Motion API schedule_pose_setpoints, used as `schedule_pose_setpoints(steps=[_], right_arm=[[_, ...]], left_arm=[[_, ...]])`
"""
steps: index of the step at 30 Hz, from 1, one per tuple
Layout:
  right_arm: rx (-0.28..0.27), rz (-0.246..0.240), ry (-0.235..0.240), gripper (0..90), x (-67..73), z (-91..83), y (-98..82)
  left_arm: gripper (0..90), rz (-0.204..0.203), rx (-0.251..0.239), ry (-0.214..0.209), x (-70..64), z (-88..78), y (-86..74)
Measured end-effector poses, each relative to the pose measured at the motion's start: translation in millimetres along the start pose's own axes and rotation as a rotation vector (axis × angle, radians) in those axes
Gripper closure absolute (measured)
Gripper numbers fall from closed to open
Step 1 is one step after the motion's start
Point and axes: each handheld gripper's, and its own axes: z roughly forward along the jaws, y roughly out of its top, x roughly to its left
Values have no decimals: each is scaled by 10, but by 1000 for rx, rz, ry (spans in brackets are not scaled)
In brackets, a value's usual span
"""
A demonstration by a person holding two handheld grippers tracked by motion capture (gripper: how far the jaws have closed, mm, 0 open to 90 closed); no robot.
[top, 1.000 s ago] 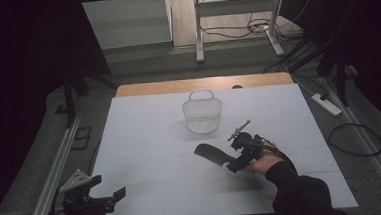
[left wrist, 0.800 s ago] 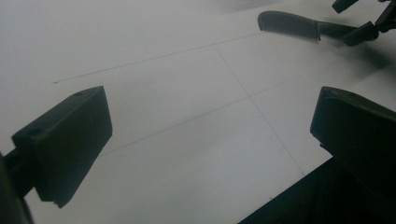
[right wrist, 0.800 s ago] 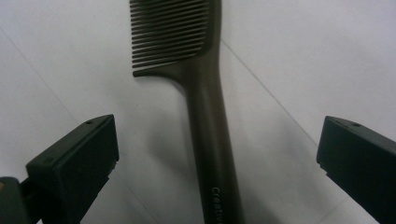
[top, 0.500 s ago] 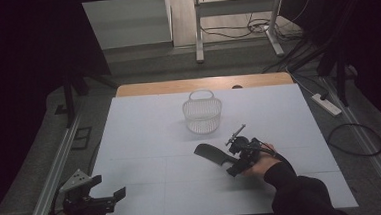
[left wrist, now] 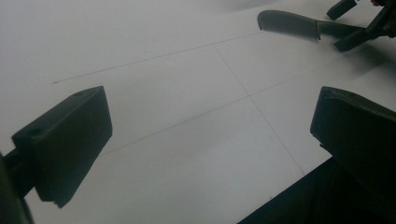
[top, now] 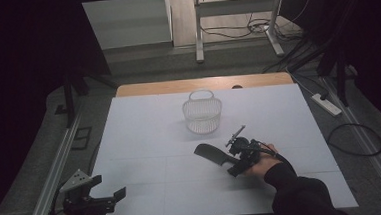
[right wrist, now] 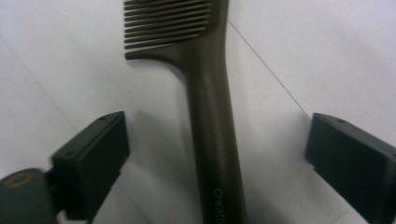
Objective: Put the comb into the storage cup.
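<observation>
A dark comb point(top: 213, 153) point(right wrist: 210, 112) with a long handle lies flat on the white table sheet point(top: 146, 150), right of centre. My right gripper point(top: 238, 160) point(right wrist: 217, 158) is open, its jaws standing either side of the comb's handle without touching it. The comb point(left wrist: 289, 24) also appears far off in the left gripper view, with the right gripper's jaws by its handle. At the table's near left corner my left gripper point(top: 115, 197) point(left wrist: 205, 140) hangs open over bare sheet with nothing between its jaws.
A white wire basket point(top: 202, 114) with a handle stands upright at the middle back of the sheet. A bare wooden strip point(top: 202, 84) runs along the far edge. Metal rails point(top: 52, 171) flank the table. A power strip point(top: 327, 104) and cables lie on the floor at right.
The right gripper has crept slightly along the comb's handle, staying open around it. The left gripper has not moved.
</observation>
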Motion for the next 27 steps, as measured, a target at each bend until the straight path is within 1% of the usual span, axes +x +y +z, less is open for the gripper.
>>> schedule_pose_setpoints(steps=[1,4,10,12,15,16,18,27], right_arm=[[-7,-10,5,176,9,-18,-3],[-13,-23,9,271,11,-46,-6],[-21,-35,20,496,-10,-91,-9],[-18,-53,23,590,-9,-103,-7],[-16,-72,27,690,1,-110,-6],[-14,-82,31,710,2,-113,-6],[-18,-91,31,714,4,-112,-9],[-16,-85,22,721,20,-114,-10]], left_arm=[[0,-1,0,0,0,0,0],[0,0,1,1,0,2,1],[0,-1,3,2,0,3,2],[0,-1,3,2,0,3,2],[0,-1,3,3,-1,3,2],[0,-1,3,3,-1,3,2],[0,-1,2,3,-1,2,2],[0,1,-1,2,-2,-1,0]])
